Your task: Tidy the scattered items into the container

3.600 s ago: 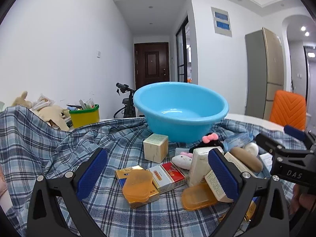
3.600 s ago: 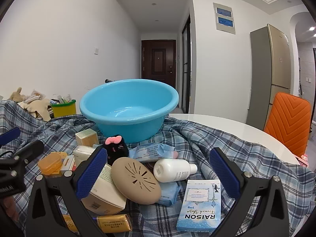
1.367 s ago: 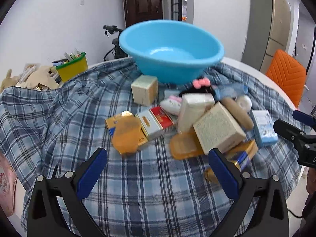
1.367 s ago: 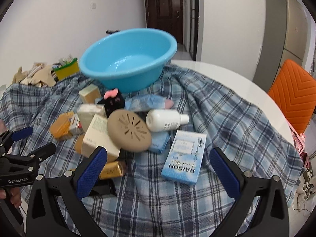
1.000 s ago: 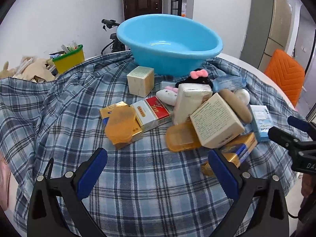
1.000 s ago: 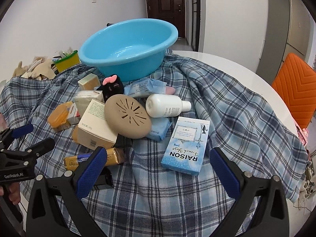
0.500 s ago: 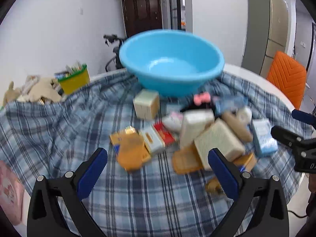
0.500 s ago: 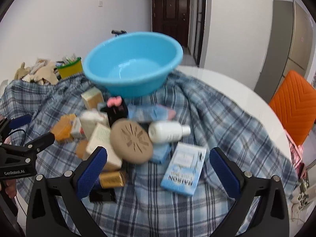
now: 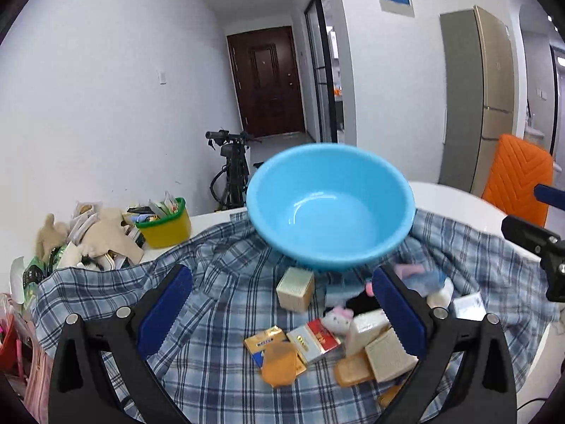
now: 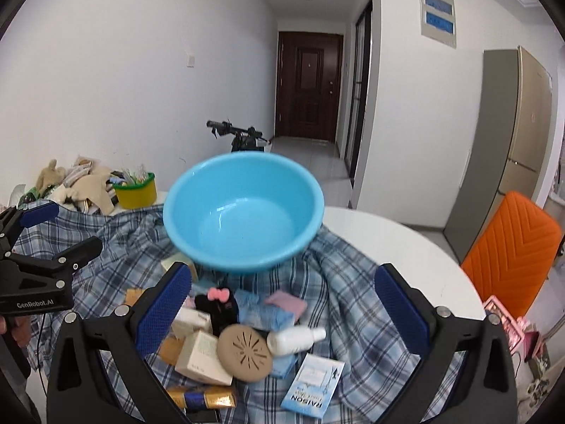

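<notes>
Blue plastic formed the empty basin (image 10: 243, 212), which was seen at the centre of both views, resting on a blue plaid cloth (image 9: 219, 275) draped over a white round table (image 10: 399, 247). The left gripper (image 9: 280, 312) was held above the cloth with its fingers (image 9: 166, 309) spread wide and nothing between them; the same was seen of the right gripper (image 10: 282, 307), whose fingers (image 10: 400, 305) were equally far apart and empty.

The scattered items were gathered in the lower middle of each frame, in front of the basin. In the left wrist view a beige cube box (image 9: 295, 288) stood just below the basin, and lower down an orange soap case (image 9: 280, 367) lay on a yellow pack, beside a red-and-white carton (image 9: 314, 339) and a small white cat plush (image 9: 337, 316). In the right wrist view a tan round perforated disc (image 10: 244, 352) was seen touching a white bottle (image 10: 295, 340) lying on its side, with a black plush with a pink bow (image 10: 217, 305) above them and a light blue RAISON box (image 10: 312, 385) at the lower edge.

A yellow tub with a green rim (image 9: 164, 224) stood at mid left of the frame, and an orange chair (image 10: 512, 243) at the right.
</notes>
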`<state>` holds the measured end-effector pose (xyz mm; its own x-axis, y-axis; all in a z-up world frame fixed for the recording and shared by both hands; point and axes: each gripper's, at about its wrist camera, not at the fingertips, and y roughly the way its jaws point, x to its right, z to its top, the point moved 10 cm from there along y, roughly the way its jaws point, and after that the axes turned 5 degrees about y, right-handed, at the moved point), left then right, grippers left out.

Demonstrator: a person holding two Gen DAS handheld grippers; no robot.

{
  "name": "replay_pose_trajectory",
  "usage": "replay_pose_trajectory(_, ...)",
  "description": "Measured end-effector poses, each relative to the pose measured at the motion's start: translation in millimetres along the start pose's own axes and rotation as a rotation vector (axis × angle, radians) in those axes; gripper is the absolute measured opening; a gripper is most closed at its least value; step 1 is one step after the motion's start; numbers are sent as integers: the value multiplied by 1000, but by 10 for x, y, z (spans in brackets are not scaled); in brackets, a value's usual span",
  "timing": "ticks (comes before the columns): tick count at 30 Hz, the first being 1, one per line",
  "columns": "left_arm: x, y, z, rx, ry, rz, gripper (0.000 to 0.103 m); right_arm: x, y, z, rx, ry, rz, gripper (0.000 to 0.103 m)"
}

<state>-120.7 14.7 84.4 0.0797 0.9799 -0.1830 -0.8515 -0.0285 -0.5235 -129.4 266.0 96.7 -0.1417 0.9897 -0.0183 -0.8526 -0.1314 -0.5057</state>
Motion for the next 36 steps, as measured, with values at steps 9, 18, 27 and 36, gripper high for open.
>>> replay_pose_trajectory(9,26,62,-61,-15,-22,-24,103,-75,58,-55,-17,-18,3,103)
replay_pose_trajectory(18,197,296,-341,-81,-14,-45,103,-61,287,-415,-108,12,19,103)
replay_pose_trajectory(27,416,529,-667,-155,-6,-84,103,45,440,-701,-171,42,15,103)
replay_pose_trajectory(36,858,721,-972,-238,51,-167,103,286,558,-944,-226,93,-10,103)
